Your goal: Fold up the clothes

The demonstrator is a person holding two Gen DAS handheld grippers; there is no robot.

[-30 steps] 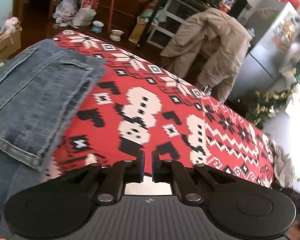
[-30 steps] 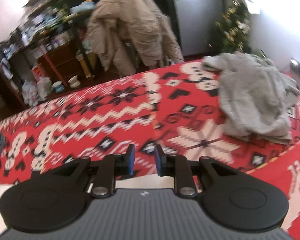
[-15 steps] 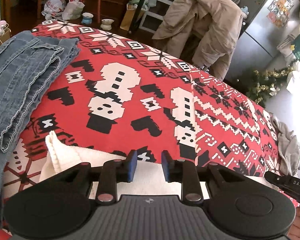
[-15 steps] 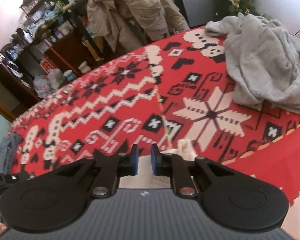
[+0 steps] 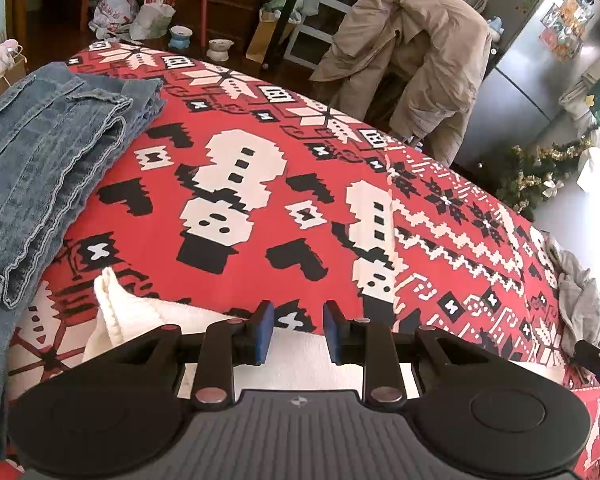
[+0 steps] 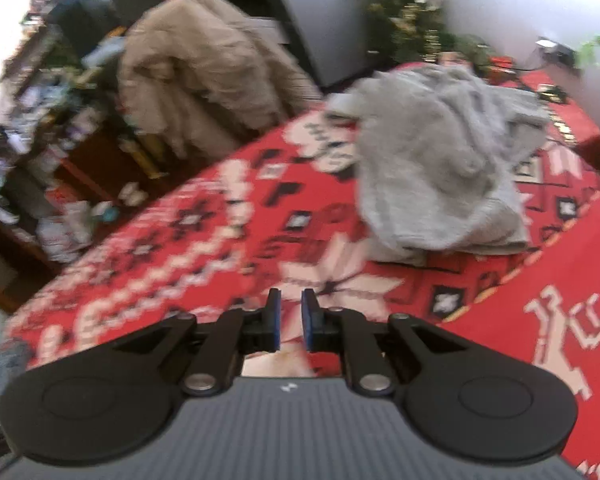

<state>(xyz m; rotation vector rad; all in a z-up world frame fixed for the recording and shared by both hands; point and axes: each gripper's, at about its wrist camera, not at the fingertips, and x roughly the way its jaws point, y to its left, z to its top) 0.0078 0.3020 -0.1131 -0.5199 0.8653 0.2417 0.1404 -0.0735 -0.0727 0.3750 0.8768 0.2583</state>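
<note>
Red patterned cover (image 5: 260, 200) spans the whole bench. Folded jeans (image 5: 40, 160) sit at 9 o'clock in the left view, edges roughly stacked. Crumpled grey sweater (image 6: 440, 176) lies in a heap at 1 o'clock in the right view, clearly not folded. White cloth (image 5: 140, 316) lies at the near edge, just under the left hand-held gripper (image 5: 298, 334), one corner standing up at 8 o'clock.

Left hand-held gripper: jaws parted wide, nothing between them, cloth below. Right hand-held gripper (image 6: 291, 322): narrow gap, blue pads apart, nothing clearly pinched; something pale shows under it but it is too blurred to name.

Risks, judged: white cloth sits near the bench edge, so a drag could pull it off. A wide jaw may pinch the cover along with the cloth. The raised corner could flop and spoil a crease. The right view is blurred, so a pinch there may miss. Jeans stack is close; a sweep could knock its layers askew.
</note>
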